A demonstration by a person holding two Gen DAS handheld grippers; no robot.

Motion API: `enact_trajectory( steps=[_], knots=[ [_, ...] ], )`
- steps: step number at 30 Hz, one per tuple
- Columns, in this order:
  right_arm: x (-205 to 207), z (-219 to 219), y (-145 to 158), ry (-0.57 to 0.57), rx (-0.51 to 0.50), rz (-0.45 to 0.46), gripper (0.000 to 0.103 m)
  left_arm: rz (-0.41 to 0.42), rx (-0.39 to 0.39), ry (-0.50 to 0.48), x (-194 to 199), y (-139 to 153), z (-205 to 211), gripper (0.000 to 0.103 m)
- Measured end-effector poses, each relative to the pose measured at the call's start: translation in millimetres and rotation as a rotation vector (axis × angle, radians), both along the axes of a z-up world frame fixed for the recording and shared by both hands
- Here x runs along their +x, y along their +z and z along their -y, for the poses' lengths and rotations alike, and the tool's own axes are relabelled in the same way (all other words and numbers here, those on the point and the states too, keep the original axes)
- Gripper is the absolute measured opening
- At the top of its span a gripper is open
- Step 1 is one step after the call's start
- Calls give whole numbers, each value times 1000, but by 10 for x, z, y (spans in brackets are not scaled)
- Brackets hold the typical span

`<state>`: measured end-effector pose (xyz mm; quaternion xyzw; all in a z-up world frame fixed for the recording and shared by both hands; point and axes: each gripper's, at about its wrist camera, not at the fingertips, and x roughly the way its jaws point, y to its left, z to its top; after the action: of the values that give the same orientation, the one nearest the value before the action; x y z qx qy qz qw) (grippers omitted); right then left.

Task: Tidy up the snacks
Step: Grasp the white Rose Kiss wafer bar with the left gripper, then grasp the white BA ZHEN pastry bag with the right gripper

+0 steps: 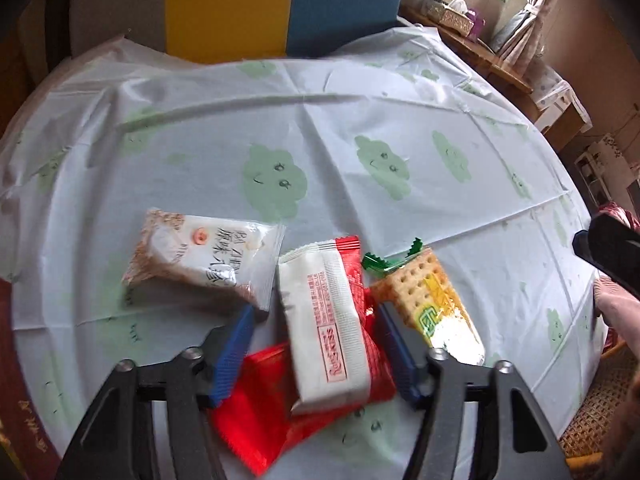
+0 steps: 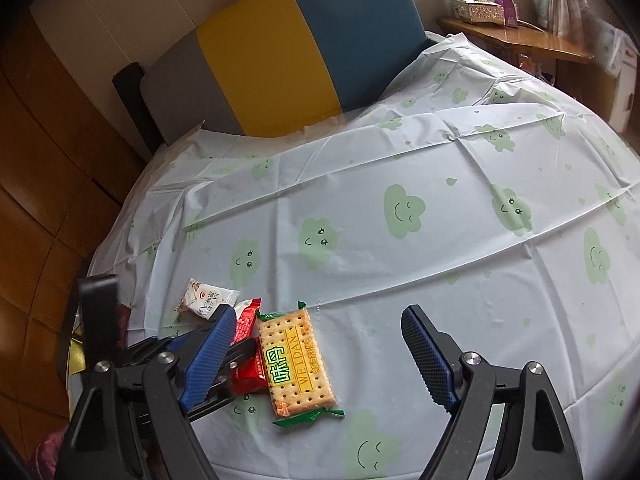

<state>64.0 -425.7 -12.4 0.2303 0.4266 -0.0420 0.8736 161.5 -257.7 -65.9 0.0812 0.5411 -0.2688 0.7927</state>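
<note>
Left gripper (image 1: pixel 316 336) spread around red-and-white wafer packet (image 1: pixel 332 320); right gripper (image 2: pixel 320 352) apart, empty; cracker packet (image 2: pixel 296 360) and cake packet (image 2: pixel 206 296) lie unsorted.

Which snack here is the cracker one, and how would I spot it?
Start from the tablecloth printed with green smiling clouds and find the small cluster of snacks near its close edge. The cracker packet lies at that cluster's right end, beside the red packet. It alone is see-through, showing dotted square crackers under a yellow label with green ends.
</note>
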Motion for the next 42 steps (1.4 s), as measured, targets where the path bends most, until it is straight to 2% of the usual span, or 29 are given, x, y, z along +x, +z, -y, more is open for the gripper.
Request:
enact_trajectory(
  steps=[1, 2, 6, 13, 17, 22, 24, 26, 32, 37, 42],
  knots=[
    [-1, -2, 0, -2, -4, 0, 85, 25, -10, -14, -16, 13, 15, 40],
    [1, 0, -6, -3, -5, -2, 85, 27, -32, -24, -28, 34, 17, 35],
    [11, -2, -33, -2, -7, -16, 85, 94, -53, -10, -133, 198, -99, 34],
    [34, -56, -105, 21, -32, -55, 85, 176, -45, 46, -432, 429, -664, 34],
    [42, -82, -132, 28, -52, -68, 85, 180, -4, 89, -635, 342, -952, 34],
    [56, -165, -154, 69, -53, -69, 85, 178, 58, 78, -965, 147, -1167, 34],
    [67, -270, -166, 116, -67, -68, 85, 158, 80, 83, -1035, 11, -1206, 34],
    [74, -387, -184, 169, -77, -69, 85, 199, 63, 79, -1107, -18, -1225, 34],
    [129, -838, -225, 363, -108, -62, 85, 253, 59, 62, -1216, -48, -1246, 35],
    [417, -1234, -202, 523, -195, -27, 85, 250, -2, 67, -1201, -51, -1332, 35],
    [831, -1530, -383, 662, -292, -65, 85, 260, -28, 74, -1212, -56, -1356, 35]
  ],
)
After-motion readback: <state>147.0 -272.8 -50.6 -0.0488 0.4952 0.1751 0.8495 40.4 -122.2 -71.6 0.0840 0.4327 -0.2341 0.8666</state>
